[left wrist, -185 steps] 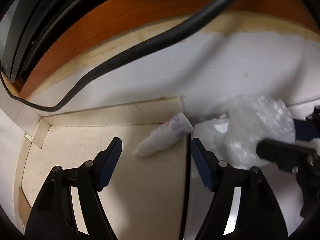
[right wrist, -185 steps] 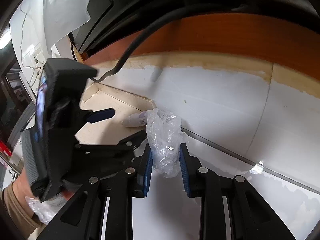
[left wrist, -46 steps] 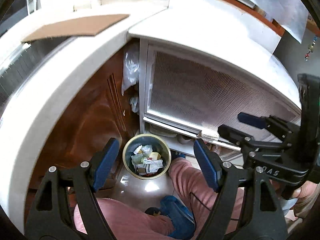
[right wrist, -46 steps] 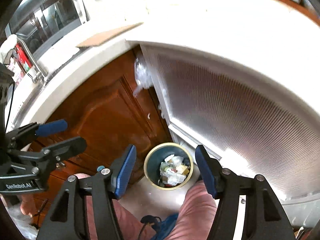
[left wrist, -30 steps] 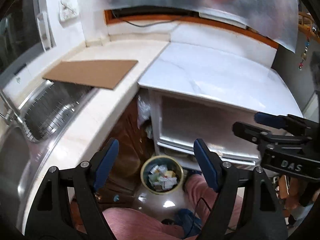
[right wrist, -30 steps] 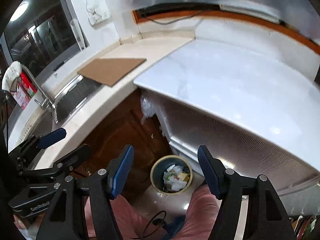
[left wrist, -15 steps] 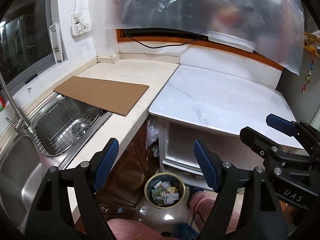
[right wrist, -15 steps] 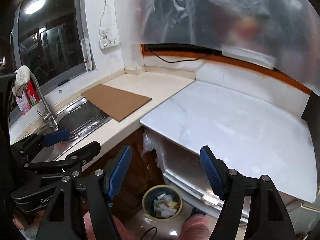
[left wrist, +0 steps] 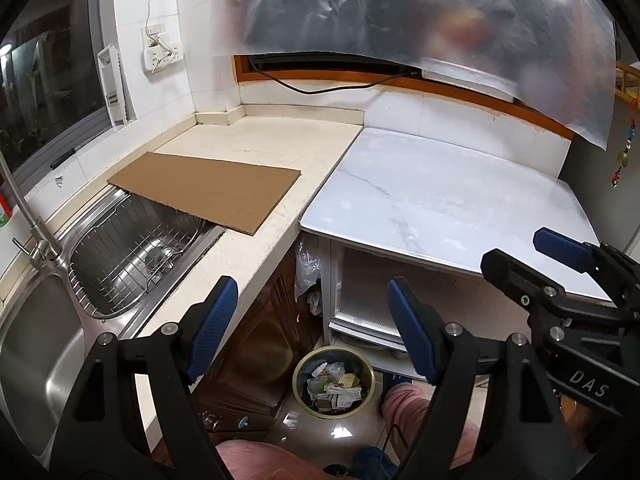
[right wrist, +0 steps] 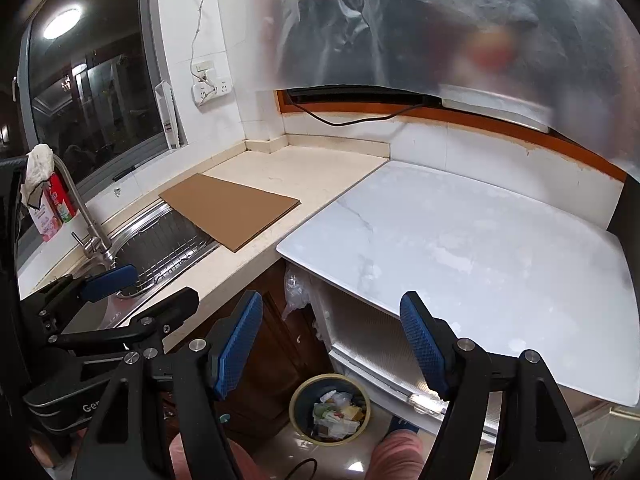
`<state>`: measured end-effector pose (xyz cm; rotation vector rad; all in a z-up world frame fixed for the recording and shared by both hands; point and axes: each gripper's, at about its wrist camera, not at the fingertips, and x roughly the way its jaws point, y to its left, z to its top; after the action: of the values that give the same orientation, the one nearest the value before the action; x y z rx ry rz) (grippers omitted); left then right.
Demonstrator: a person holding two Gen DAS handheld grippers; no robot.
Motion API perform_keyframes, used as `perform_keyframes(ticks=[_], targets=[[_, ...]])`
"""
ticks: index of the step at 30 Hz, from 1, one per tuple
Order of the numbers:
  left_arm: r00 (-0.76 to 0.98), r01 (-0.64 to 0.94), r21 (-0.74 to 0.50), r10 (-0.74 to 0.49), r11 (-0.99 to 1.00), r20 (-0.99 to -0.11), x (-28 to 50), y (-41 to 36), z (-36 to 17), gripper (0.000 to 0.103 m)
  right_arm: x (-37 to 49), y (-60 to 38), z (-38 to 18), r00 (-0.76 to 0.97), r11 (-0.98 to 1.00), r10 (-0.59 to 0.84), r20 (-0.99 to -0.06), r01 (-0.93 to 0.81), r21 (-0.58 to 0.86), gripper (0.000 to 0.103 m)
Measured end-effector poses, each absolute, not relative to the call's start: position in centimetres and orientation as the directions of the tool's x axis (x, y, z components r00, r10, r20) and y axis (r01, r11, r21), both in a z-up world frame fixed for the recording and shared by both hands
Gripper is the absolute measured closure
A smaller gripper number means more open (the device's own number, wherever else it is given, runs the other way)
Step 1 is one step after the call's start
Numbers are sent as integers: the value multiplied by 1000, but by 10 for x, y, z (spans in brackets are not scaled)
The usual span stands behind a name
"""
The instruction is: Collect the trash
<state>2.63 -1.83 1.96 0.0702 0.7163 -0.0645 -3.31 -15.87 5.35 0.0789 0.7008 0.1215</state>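
Both the left hand-held gripper (left wrist: 312, 332) and the right hand-held gripper (right wrist: 332, 344) gape wide with nothing between their pads. Below them on the floor stands the trash bin (left wrist: 301, 376), holding the collected trash (left wrist: 334, 390). Farther off, cardboard (left wrist: 208, 192) lies on the counter (left wrist: 460, 204), partly over the sink (left wrist: 120, 248).

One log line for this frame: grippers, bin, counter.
left gripper: open, empty | right gripper: open, empty | bin: on floor, holds trash | cardboard: on counter, overhanging sink
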Motion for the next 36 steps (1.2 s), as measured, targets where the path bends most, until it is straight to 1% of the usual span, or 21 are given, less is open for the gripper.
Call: perform_keyframes(ticks=[13,36], targets=[[750,82,43,-33,996,-661,29,-18,12,28,-27,-159,43,758,991,130,-639,-73,115,31],[753,100,45,-46,994,-656,32,-22,10,28,-31,-160,42,777,992,108,-620,-47,115,31]])
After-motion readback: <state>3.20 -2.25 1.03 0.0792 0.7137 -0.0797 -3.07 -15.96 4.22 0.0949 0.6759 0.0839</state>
